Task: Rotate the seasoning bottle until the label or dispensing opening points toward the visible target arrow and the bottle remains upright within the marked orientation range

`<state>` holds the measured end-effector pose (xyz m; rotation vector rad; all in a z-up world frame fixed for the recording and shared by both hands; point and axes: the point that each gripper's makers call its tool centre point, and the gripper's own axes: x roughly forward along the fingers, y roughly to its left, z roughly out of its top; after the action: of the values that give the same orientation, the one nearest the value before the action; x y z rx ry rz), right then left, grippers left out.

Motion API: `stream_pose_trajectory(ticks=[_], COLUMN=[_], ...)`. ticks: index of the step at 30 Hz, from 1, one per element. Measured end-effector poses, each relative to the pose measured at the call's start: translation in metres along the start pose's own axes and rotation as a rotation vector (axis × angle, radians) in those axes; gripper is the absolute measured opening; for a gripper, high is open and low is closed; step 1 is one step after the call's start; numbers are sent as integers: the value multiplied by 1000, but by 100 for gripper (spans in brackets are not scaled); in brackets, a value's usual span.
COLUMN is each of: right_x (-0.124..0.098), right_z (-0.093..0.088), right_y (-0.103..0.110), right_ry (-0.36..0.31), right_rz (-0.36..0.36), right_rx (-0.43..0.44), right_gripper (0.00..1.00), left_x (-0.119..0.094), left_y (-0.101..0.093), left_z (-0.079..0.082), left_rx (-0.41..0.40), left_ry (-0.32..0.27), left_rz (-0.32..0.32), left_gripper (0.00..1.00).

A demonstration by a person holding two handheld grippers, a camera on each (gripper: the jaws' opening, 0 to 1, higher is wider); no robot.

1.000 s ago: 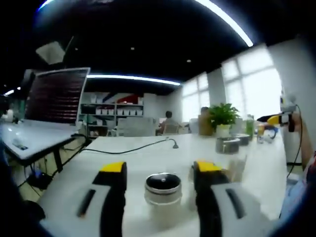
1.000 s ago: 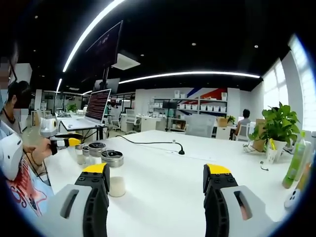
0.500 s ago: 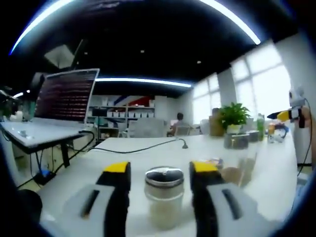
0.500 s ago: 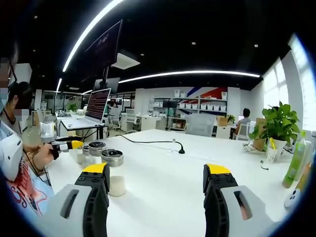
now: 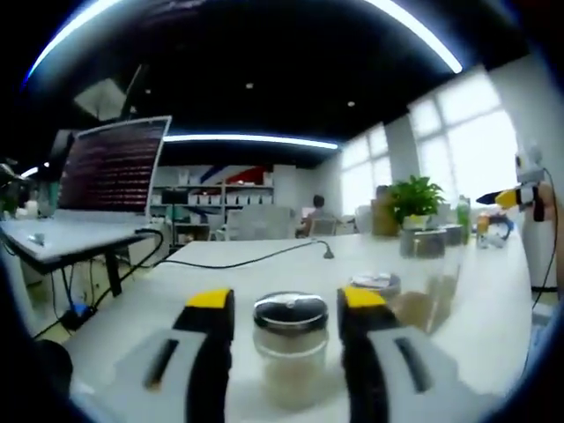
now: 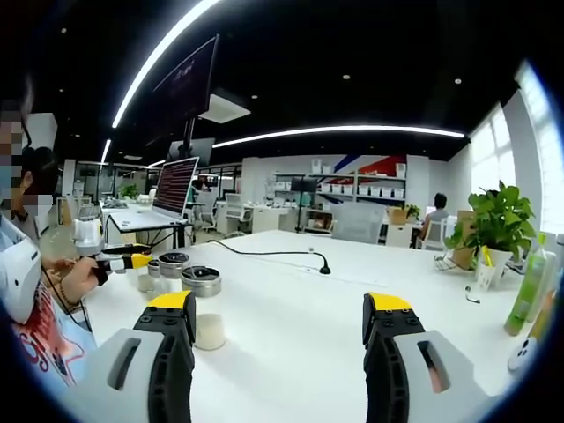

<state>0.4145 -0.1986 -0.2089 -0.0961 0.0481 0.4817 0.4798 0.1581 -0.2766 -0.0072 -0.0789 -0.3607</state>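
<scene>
On the far left of the left gripper view a laptop [image 5: 110, 167] stands on a side desk. Next comes the left gripper [image 5: 286, 308]. Its two yellow-tipped jaws stand one on each side of the seasoning bottle [image 5: 290, 348], very close to its sides. I cannot tell if they press on it yet, because the picture is blurry. The bottle has a shiny metal lid and stands straight up on the white table [image 5: 264, 269]. A black cable [image 5: 238, 261] lies across the table behind it. More to the right are other small jars [image 5: 426, 241], then a green plant [image 5: 412, 201].

In the right gripper view a person's hand [image 6: 75, 278] is at the far left, holding the other gripper by a few jars [image 6: 181, 275]. A small white jar [image 6: 210, 331] sits just past the left jaw. The right gripper [image 6: 280, 324] has its jaws spread wide with nothing between them, over bare table.

I see no arrow and no label, so I cannot say which way to turn. To do it well, I think the left jaws should squeeze the bottle gently and low down, then turn slowly. Keep it flat on the table so it does not tip.
</scene>
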Motion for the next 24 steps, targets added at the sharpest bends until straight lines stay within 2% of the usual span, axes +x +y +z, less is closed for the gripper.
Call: stream_pose_trajectory(ticks=[3, 12, 24], right_x=[0, 0, 0], right_z=[-1, 0, 0], right_y=[1, -1, 1], right_ry=[2, -2, 1], right_rz=[2, -5, 1], right_rx=[2, 2, 0], right_gripper=[80, 81, 80], left_x=[0, 1, 0], left_y=[0, -3, -3], left_z=[1, 1, 1], left_rx=[12, -10, -17], left_ry=[0, -2, -6], left_rz=[-2, -22, -31], left_gripper=[40, 35, 35])
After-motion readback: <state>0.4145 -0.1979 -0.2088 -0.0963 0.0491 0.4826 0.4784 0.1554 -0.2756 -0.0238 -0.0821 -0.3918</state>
